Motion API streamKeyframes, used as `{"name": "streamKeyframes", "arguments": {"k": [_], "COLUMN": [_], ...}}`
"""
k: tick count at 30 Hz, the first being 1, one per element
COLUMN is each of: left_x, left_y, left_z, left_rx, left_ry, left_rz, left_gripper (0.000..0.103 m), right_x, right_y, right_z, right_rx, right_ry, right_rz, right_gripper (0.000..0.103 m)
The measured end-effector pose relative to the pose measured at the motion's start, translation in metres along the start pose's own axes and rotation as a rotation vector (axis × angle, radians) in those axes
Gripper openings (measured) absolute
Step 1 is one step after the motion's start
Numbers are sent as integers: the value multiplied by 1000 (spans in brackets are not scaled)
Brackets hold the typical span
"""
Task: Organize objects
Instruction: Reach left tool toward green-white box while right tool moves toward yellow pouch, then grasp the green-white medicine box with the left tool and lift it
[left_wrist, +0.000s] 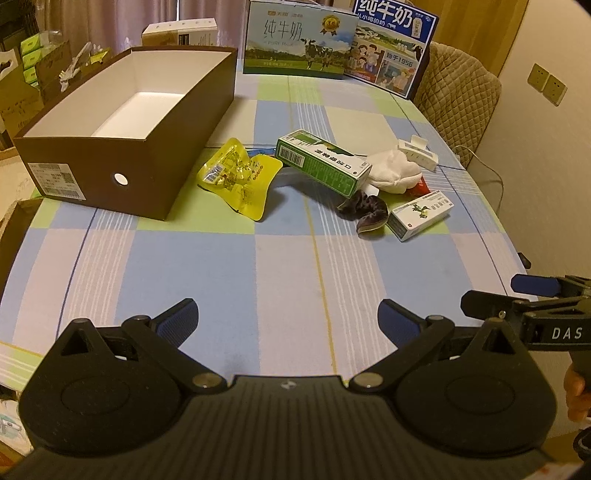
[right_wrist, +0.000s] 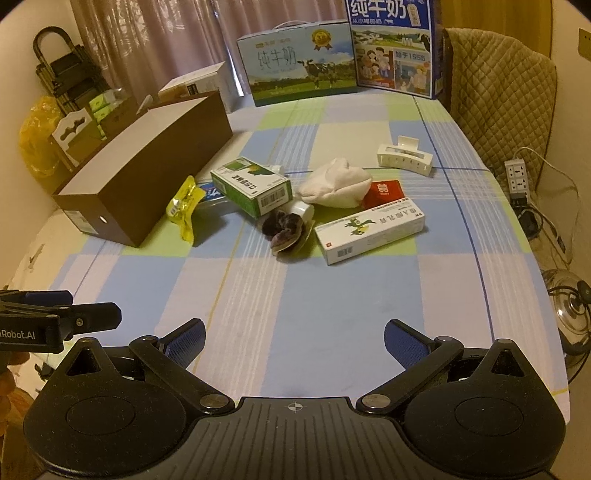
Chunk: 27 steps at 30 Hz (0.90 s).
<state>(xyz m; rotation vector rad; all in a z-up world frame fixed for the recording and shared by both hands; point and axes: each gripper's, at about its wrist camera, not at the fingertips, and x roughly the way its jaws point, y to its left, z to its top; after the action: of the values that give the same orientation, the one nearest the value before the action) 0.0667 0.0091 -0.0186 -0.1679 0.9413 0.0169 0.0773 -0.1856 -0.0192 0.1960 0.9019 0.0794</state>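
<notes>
Nearest, two grippers, left (left_wrist: 288, 317) and right (right_wrist: 294, 338), both spread wide, gripping nothing (bare checked tablecloth (right_wrist: 332, 295) ahead). Mid-table clutter: two medicine boxes, green (left_wrist: 323, 162) and white (right_wrist: 369, 230), one yellow packet (left_wrist: 236, 175). Beyond, left: one brown box (left_wrist: 122, 122), open.

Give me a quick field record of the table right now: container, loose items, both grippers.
container: brown box, open top, inside looks empty
nearest box: yellow packet
middle: green carton lying flat, white cloth, dark scrunchie
right side: white medicine box, red packet, white hair claw
left gripper: open, holding nothing, above the tablecloth
right gripper: open, holding nothing
</notes>
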Motion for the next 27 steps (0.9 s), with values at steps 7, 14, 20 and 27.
{"name": "streamKeyframes", "arguments": {"k": [7,14,20,27], "left_x": [15,34,56,90], "left_y": [-6,-15,-23,-30], "left_z": [9,22,43,72], "left_rx": [-26,-61,-110,-201], "left_ry": [19,23,19,15], "left_rz": [-31,-66,-101,-147], "left_gripper": [102,102,101,98], "right_x": [7,16,23,33], "right_y": [-18,-45,-68,-94], "right_z": [7,20,36,55], "right_rx": [16,36,51,60], "right_ry": [-6,-17,-32,-45], "right_rz": [-13,-34,-58,-80], "right_gripper": [101,101,101,101]}}
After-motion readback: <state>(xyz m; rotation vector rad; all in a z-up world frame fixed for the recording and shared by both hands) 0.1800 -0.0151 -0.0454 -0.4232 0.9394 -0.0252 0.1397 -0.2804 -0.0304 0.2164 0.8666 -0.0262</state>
